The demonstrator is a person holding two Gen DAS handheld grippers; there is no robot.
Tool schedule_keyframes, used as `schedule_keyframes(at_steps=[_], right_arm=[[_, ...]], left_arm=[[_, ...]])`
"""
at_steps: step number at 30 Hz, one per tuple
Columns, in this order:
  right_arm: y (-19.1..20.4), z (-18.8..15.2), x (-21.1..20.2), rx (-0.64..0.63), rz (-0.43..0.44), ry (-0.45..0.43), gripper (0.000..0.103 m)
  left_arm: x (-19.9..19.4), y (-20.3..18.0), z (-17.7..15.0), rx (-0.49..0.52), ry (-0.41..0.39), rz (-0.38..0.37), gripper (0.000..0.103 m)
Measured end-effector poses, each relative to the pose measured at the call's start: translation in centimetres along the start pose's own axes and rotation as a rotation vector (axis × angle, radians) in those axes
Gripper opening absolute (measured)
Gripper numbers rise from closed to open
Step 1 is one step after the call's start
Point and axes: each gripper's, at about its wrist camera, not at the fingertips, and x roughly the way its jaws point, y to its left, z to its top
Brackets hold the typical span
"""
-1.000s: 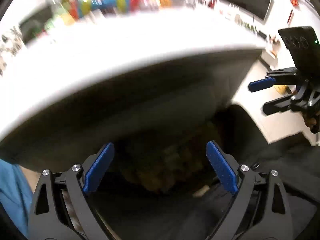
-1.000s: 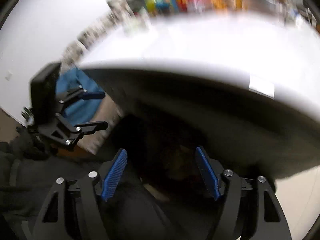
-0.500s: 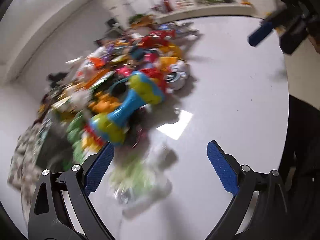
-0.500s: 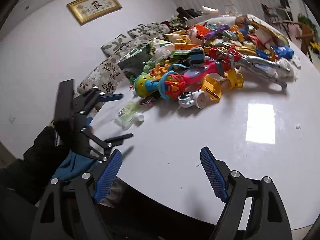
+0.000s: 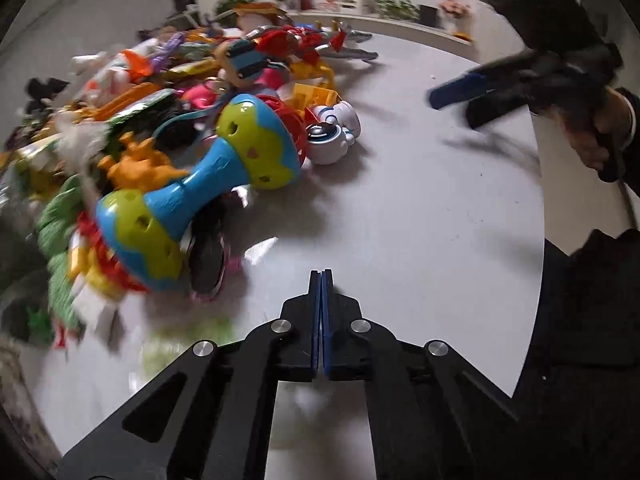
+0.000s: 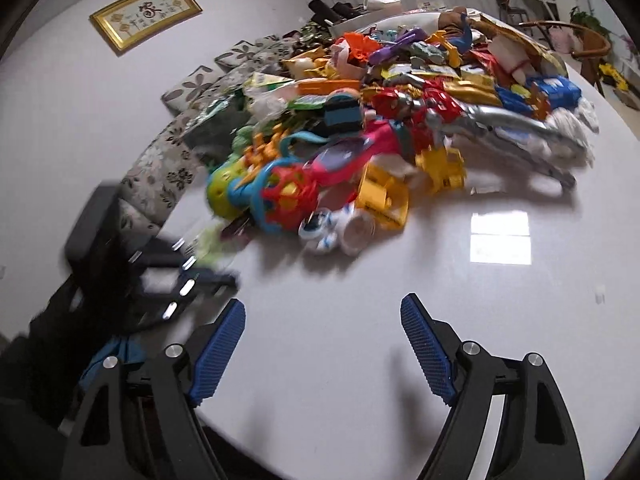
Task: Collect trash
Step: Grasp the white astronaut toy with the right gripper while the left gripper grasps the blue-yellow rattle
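A heap of toys and wrappers [image 6: 400, 92] covers the far part of the white round table [image 6: 400, 280]. A crumpled pale green clear plastic piece [image 5: 180, 344] lies at the heap's near edge, blurred, just left of my left gripper [image 5: 321, 280]. That gripper is shut with nothing between its blue pads. It also shows blurred in the right wrist view [image 6: 208, 276], with the green plastic [image 6: 212, 240] beside it. My right gripper [image 6: 322, 320] is open and empty above the bare near part of the table. It shows in the left wrist view [image 5: 464, 96] too.
A blue and green toy dumbbell [image 5: 192, 192] and a white toy robot [image 5: 332, 136] lie at the heap's near side. Floral cushions [image 6: 168, 160] line the wall behind the table. A wooden chair [image 6: 580, 44] stands at the far right.
Both grippers rose from under the table edge to above the tabletop. The left gripper shut from wide open and moved nearer the heap. The right gripper stayed open.
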Motion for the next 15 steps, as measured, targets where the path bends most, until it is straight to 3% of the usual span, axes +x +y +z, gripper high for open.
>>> schedule_keyframes(at_steps=[7,9,11,13,15], right_arm=[[-0.4,4.2,5.2,0.106,-0.118,-0.009,0.08],[-0.2,5.0,6.3,0.077,-0.169,-0.02,0.084],[1.3,5.4,7.8,-0.073,-0.27,0.008,0.081],[2.6,4.8,8.3,-0.194,-0.304,0.034,0.068],[3.5,3.7,7.9,-0.28,-0.307,0.05,0.034]], left_arm=[[-3.9,-1.3,-3.1,-0.151,-0.132,0.117,0.0],[-4.6,-1.0,-3.7,-0.207,-0.158,0.114,0.0],[-5.0,-0.6,-4.2,-0.266,-0.181,0.128,0.0],[-5.3,-0.3,-4.7,-0.316,-0.188,0.133,0.0],[-5.9,-0.2,-5.2,-0.364,-0.209,0.141,0.006]])
